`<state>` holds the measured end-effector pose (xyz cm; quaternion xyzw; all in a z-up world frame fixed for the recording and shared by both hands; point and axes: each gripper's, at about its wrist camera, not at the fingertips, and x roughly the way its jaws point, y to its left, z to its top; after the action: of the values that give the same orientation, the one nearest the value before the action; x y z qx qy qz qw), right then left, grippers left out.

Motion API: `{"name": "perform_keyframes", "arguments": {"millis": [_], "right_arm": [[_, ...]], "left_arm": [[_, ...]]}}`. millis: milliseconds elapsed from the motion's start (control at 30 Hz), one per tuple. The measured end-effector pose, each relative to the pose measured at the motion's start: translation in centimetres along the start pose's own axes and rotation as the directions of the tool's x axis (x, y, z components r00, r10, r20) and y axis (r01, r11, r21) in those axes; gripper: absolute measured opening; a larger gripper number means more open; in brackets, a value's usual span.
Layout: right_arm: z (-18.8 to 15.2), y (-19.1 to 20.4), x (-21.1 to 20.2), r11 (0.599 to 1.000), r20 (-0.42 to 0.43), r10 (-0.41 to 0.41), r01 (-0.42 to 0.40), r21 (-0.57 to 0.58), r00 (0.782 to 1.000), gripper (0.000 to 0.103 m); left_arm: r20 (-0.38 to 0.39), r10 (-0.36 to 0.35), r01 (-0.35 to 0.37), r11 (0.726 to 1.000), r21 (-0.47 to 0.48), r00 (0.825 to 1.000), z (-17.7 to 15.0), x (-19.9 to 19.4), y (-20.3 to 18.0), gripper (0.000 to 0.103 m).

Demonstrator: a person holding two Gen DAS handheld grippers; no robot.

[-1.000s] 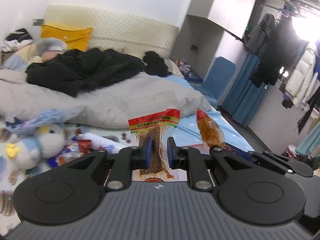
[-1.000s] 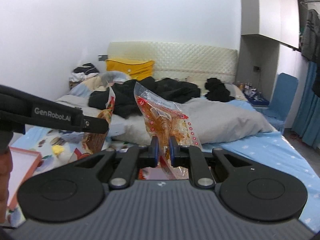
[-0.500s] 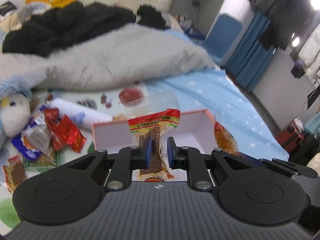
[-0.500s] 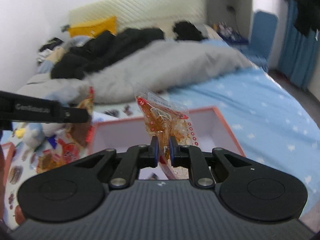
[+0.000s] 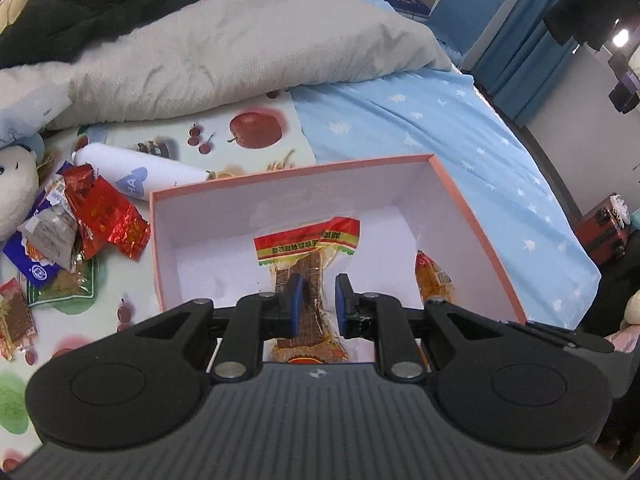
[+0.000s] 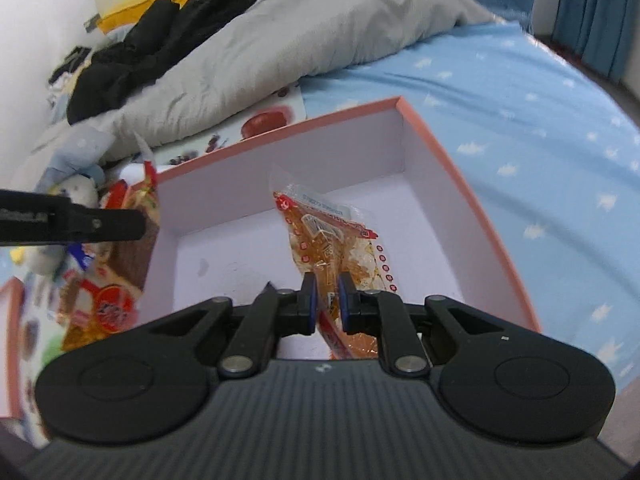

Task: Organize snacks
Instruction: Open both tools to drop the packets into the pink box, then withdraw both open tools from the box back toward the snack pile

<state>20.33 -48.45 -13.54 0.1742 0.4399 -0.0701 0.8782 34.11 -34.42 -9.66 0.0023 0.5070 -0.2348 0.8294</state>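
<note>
Left gripper (image 5: 317, 300) pinches the brown snack (image 5: 306, 276); right gripper (image 6: 326, 295) pinches the orange packet (image 6: 332, 244). Both look light and crinkly; hold the sealed edge at 6 o'clock over the box (image 5: 472, 216).

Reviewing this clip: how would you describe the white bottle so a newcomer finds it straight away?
Start at the pink-rimmed box on the bed, in the left wrist view. Just beyond its far left corner, the white bottle lies on its side on the fruit-print cloth. It is the only smooth white cylinder there, with a pale blue heart mark, unlike the crinkled red foil packets next to it.
</note>
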Motion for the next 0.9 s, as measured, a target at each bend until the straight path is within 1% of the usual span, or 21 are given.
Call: {"name": "perform_keyframes", "arguments": {"millis": [67, 167, 200, 233, 300, 400, 567, 700, 767, 900], "right_arm": [[-0.1, 0.3, -0.2, 1.0, 0.0, -0.008, 0.008, -0.012, 1.0, 0.017], [0.0, 0.3, -0.1, 1.0, -0.006, -0.011, 0.011, 0.002, 1.0, 0.018], [0.2, 0.2, 0.1, 1.0, -0.007, -0.014, 0.014, 0.003, 1.0, 0.022], [0.2, 0.3, 0.0, 1.0, -0.004, -0.015, 0.015, 0.002, 1.0, 0.035], [0.4, 0.3, -0.2, 1.0, 0.008, -0.004, 0.004, 0.001, 1.0, 0.047], [0.6, 0.6, -1.1, 1.0, 0.03, 0.009, -0.009, -0.004, 0.999, 0.046], [1.4, 1.8, -3.6, 0.999, 0.105, 0.023, -0.019, -0.037, 0.994, 0.046], [2.0, 2.9, -5.8, 0.998, 0.174, 0.038, -0.03, -0.052, 0.984, 0.046], [1.8, 3.4, -6.9, 0.997, 0.204, 0.058, -0.047, -0.059, 0.977, 0.046], [1.0, 4.5, -8.4, 0.994, 0.238, 0.08, -0.061, -0.086, 0.968, 0.046]], "left_arm": [[-0.008, -0.01, 0.01, 1.0, -0.008, 1.0, -0.1, -0.1, 0.2, 0.024], [-0.006, 0.003, -0.003, 1.0, -0.01, 1.0, -0.1, -0.5, 0.3, 0.035], [-0.004, 0.006, -0.006, 1.0, -0.011, 1.0, 0.0, -0.7, 0.4, 0.037], [-0.002, 0.004, -0.004, 1.0, -0.011, 1.0, 0.0, -1.0, 0.5, 0.04], [0.011, -0.002, 0.002, 1.0, -0.006, 1.0, 0.1, -1.8, 0.6, 0.041], [0.04, -0.009, 0.009, 1.0, -0.005, 0.999, 0.4, -3.1, 0.9, 0.041], [0.103, -0.022, 0.02, 1.0, 0.015, 0.994, 0.7, -6.1, 1.1, 0.041], [0.159, -0.029, 0.02, 0.998, 0.055, 0.987, 0.5, -8.6, 1.2, 0.041], [0.181, -0.008, -0.007, 0.996, 0.084, 0.983, 0.3, -9.6, 1.4, 0.041], [0.215, -0.013, -0.002, 0.997, 0.071, 0.977, 0.0, -11.5, 2.7, 0.041]]}}
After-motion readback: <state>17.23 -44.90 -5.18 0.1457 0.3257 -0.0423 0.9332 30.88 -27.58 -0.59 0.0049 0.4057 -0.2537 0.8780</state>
